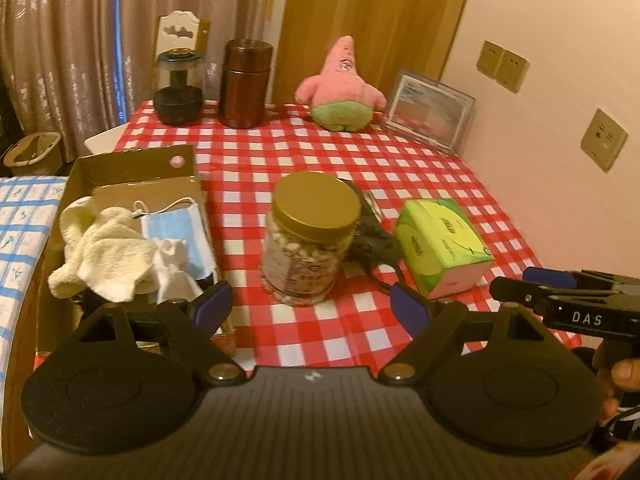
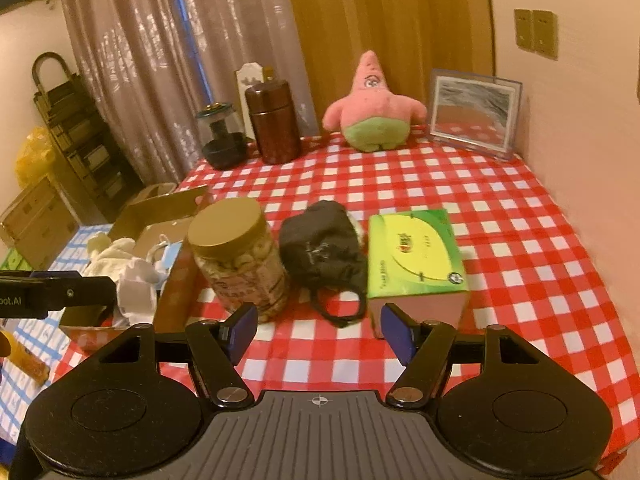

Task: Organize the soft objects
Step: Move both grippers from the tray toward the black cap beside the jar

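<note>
A cardboard box (image 1: 120, 168) at the table's left holds a cream towel (image 1: 104, 252), a blue face mask (image 1: 176, 232) and a white cloth (image 1: 172, 264); the box also shows in the right wrist view (image 2: 160, 212). A black pouch (image 2: 324, 252) lies between a nut jar (image 2: 240, 256) and a green tissue pack (image 2: 416, 252). A pink star plush (image 2: 372, 108) sits at the back. My left gripper (image 1: 312, 304) is open and empty in front of the jar (image 1: 312, 236). My right gripper (image 2: 320, 330) is open and empty just before the pouch.
A brown canister (image 2: 276, 120), a small dark glass-topped jar (image 2: 220, 136) and a framed picture (image 2: 474, 114) stand along the back edge of the red checked table (image 2: 520, 240). A wall runs on the right. A blue checked surface (image 1: 20, 220) lies left of the box.
</note>
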`<state>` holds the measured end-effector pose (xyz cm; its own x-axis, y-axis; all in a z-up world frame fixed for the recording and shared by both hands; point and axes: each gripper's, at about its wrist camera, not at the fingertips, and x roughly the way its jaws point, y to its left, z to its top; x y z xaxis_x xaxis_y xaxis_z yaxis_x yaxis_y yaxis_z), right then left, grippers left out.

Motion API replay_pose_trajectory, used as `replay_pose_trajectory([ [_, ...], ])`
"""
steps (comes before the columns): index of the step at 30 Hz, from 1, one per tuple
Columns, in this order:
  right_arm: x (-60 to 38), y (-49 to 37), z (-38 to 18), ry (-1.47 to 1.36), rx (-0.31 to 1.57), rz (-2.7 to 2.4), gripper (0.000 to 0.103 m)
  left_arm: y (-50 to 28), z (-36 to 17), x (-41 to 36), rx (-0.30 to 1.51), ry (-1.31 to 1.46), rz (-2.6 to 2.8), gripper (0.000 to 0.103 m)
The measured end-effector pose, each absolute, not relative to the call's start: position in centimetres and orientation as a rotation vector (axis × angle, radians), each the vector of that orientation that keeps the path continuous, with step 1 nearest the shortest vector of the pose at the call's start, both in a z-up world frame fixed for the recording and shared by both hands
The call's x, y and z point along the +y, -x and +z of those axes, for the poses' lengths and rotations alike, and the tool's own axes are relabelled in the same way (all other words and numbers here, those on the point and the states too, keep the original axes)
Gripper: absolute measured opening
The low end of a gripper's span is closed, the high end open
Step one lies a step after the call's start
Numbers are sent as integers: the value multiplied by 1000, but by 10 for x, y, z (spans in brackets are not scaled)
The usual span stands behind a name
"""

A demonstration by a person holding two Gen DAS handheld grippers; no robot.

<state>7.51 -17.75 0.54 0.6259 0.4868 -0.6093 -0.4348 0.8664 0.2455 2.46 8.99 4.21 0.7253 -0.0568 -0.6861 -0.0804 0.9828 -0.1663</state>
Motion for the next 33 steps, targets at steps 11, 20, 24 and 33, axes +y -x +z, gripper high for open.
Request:
replay_pose_trajectory([
  [11,-184,-76,1,-83,729,520,69,-29,41,75,768,157,-21,84],
  [20,-179,-83,-2,-23,718,531,69,-39,38,75,783,122,-44,84],
  [24,-173,-93,-4,39,708,557,69,-48,33,76,797,107,-63,84],
  [33,-157,-123,-14,180,683,649,69,-75,29,88,804,56,-104,84],
])
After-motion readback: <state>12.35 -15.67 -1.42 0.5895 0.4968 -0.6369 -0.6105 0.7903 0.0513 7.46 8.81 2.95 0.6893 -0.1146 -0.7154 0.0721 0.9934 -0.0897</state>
